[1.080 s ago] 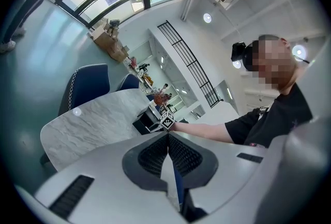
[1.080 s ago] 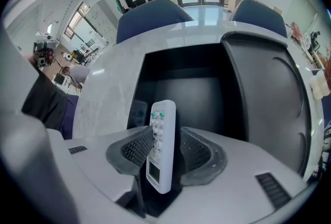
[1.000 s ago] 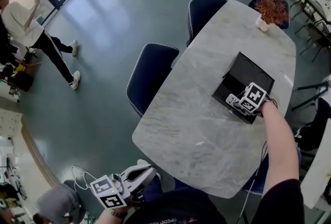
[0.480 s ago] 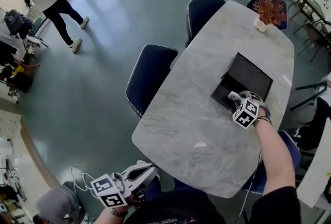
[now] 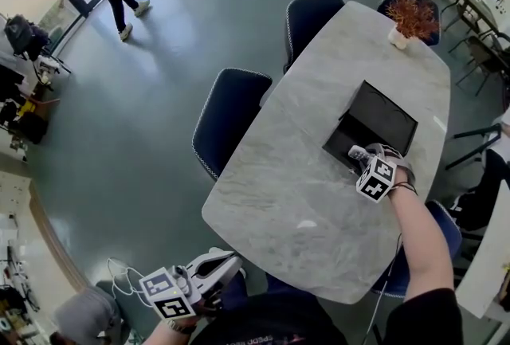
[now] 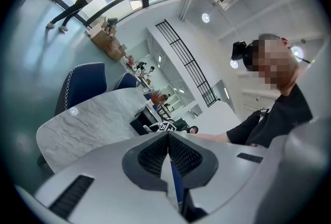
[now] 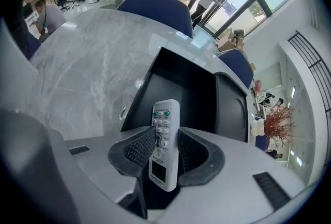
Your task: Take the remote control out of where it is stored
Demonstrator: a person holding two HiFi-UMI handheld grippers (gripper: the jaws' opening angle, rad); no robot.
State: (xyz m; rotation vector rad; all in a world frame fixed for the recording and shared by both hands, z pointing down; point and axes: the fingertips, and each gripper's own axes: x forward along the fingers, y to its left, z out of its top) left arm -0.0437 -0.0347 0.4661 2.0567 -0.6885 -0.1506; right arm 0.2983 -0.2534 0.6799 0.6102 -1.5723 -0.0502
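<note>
Right gripper (image 7: 165, 151) | jaws partly closed, clamped on remote control (image 7: 165, 124) at mid-body | change: drawn back from inside black box (image 7: 201, 88) to its near rim, remote raised | extraction judged nearly complete | left gripper (image 6: 168, 153): jaws together, empty, off table (image 5: 303, 184).

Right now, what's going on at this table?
A person works with a handheld gripper in each hand. The right gripper is shut on a white remote control, holding it by the near edge of the open black box on the marble table. The remote looks out of the box, or nearly so. The left gripper hangs low, off the table's near end, with its jaws together and nothing in them.
</note>
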